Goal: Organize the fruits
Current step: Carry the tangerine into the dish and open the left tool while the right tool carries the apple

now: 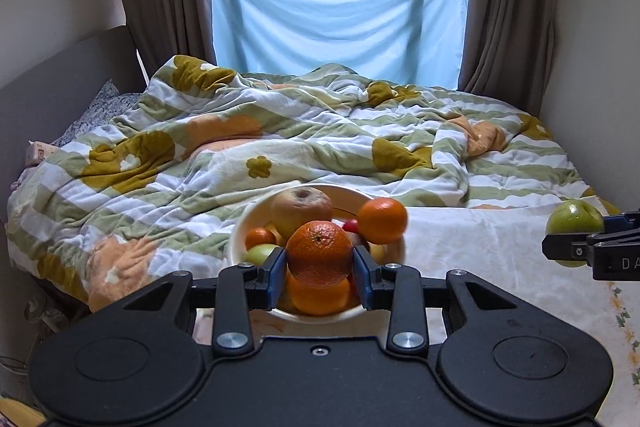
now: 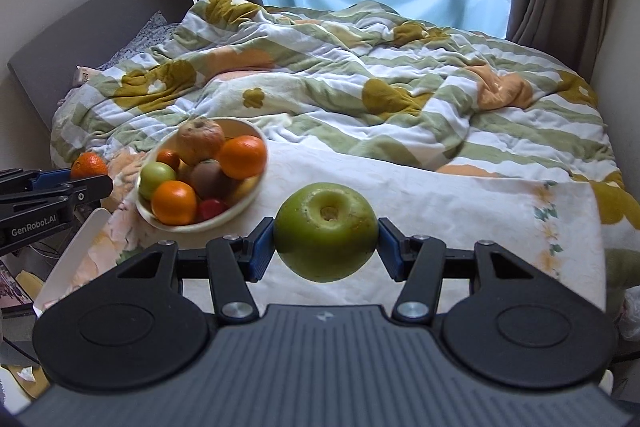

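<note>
Left gripper (image 1: 319, 263) clamps a firm, dimpled orange (image 1: 319, 253) and right gripper (image 2: 325, 247) a smooth, rigid, likely slippery green apple (image 2: 325, 237), each across its widest girth.

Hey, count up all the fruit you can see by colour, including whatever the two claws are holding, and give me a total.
Orange fruit: 4, one in the left claw, three in the bowl
Green fruit: 2, one in the right claw, one in the bowl
Brown fruit: 2
Red fruit: 1
Yellow fruit: 1, mostly hidden
Total: 10
</note>
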The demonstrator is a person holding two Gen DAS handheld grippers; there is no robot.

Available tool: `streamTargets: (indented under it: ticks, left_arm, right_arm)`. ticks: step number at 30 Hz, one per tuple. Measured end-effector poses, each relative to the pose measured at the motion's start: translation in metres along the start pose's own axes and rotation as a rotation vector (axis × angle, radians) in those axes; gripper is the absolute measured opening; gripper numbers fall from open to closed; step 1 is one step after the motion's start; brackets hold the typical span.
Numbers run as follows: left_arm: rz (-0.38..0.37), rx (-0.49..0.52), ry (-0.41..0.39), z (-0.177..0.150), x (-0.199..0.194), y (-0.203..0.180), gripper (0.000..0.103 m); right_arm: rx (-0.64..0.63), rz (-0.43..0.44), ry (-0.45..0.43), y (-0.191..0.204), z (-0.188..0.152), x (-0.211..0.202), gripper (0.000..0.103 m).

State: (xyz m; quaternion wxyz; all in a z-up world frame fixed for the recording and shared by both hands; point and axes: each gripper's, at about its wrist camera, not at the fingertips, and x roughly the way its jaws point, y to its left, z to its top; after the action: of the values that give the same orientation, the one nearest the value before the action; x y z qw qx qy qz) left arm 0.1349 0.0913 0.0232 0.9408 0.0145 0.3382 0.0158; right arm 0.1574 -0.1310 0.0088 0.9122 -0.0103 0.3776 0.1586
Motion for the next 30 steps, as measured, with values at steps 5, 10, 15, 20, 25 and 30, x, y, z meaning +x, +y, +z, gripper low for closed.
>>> streamTargets:
  ticks: [5,10,15,20,25,30]
  left_arm:
    - [-0.037,0.031,0.013,0.011,0.022,0.027,0.040]
    - [-0.075,0.068,0.038,0.019,0.051,0.045,0.040]
    - [-0.115,0.094,0.074,0.022,0.081,0.058,0.040]
    - [-0.167,0.146,0.116,0.020,0.111,0.061,0.040]
    - [-0.207,0.177,0.147,0.015,0.128,0.061,0.040]
    - [-0.225,0.195,0.119,0.014,0.128,0.059,0.081]
  right_arm:
    - [0.008,-0.009,0.005,0.031,0.014,0.020,0.069]
    - [0.038,-0.029,0.012,0.054,0.024,0.041,0.069]
    - [0.064,-0.050,0.028,0.071,0.029,0.061,0.069]
    - [0.100,-0.076,0.044,0.080,0.032,0.080,0.069]
    - [0.138,-0.104,0.057,0.083,0.032,0.093,0.069]
    - [0.157,-0.125,0.064,0.085,0.032,0.098,0.069]
